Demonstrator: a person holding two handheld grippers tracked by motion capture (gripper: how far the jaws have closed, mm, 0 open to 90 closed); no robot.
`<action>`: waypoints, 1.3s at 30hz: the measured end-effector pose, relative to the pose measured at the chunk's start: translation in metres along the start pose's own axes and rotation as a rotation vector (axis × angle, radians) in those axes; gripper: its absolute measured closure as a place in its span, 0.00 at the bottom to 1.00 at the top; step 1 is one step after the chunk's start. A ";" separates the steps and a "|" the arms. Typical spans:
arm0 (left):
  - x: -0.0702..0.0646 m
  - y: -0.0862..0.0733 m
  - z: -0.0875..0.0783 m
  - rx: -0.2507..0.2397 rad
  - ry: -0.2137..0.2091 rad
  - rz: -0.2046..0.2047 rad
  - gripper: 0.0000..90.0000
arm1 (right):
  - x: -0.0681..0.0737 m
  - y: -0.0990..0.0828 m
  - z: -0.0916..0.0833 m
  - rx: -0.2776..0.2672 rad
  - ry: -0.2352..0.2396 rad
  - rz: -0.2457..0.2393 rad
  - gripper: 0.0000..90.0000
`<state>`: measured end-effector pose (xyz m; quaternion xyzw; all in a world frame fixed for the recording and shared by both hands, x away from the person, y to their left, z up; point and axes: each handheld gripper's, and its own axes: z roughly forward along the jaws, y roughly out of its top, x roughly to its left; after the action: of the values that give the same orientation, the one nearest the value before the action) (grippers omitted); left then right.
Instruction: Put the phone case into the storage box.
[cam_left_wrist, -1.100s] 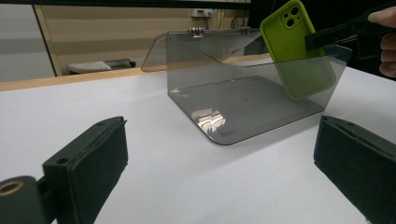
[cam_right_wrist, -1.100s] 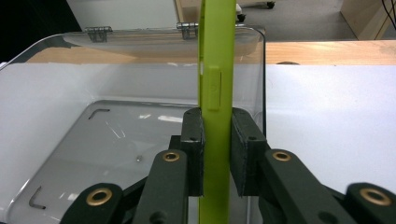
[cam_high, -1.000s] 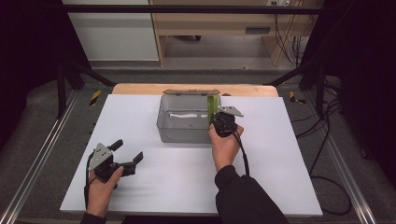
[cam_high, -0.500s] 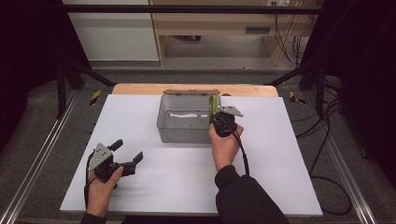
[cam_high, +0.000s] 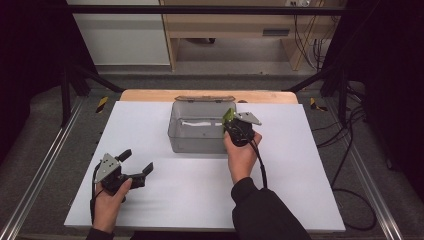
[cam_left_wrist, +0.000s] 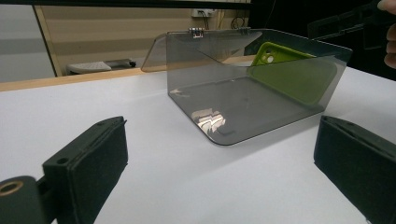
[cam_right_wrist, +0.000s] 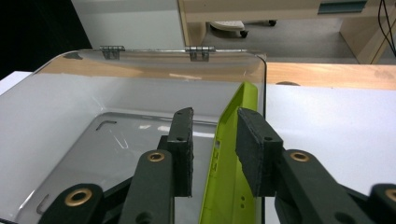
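A smoky clear box (cam_high: 195, 132) with its hinged lid folded back stands at the middle of the white table (cam_high: 300, 170). A lime-green phone case (cam_high: 228, 116) stands on edge inside it, leaning on the right wall. My right gripper (cam_high: 232, 125) hangs over that wall. In the right gripper view the gripper (cam_right_wrist: 215, 116) straddles the case (cam_right_wrist: 231, 177); its jaws have just been opening, and the left pad stands apart from the case. My left gripper (cam_high: 137, 161) rests open at the front left, with nothing between its fingers. In the left gripper view it (cam_left_wrist: 220, 154) faces the box (cam_left_wrist: 219, 107) and the case (cam_left_wrist: 289, 74).
A wooden strip (cam_high: 145, 95) runs along the table's far edge behind the box. Metal rails (cam_high: 45, 165) flank the table on both sides. Cables (cam_high: 350, 165) lie on the floor at the right. A desk (cam_high: 240, 25) stands beyond the table.
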<state>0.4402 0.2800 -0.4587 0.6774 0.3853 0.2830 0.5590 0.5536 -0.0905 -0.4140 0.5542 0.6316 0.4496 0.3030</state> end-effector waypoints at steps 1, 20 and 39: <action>0.000 0.000 0.000 0.000 0.000 -0.001 0.03 | 0.000 0.001 -0.001 -0.004 -0.002 -0.007 0.73; 0.001 0.000 -0.001 -0.002 0.004 0.001 0.03 | 0.002 0.007 -0.008 -0.067 0.014 -0.039 0.50; 0.001 0.000 -0.001 -0.004 0.006 0.003 0.03 | -0.001 0.008 -0.011 -0.065 0.056 -0.018 0.23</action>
<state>0.4398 0.2815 -0.4583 0.6760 0.3855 0.2864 0.5589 0.5470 -0.0938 -0.4022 0.5256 0.6298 0.4824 0.3072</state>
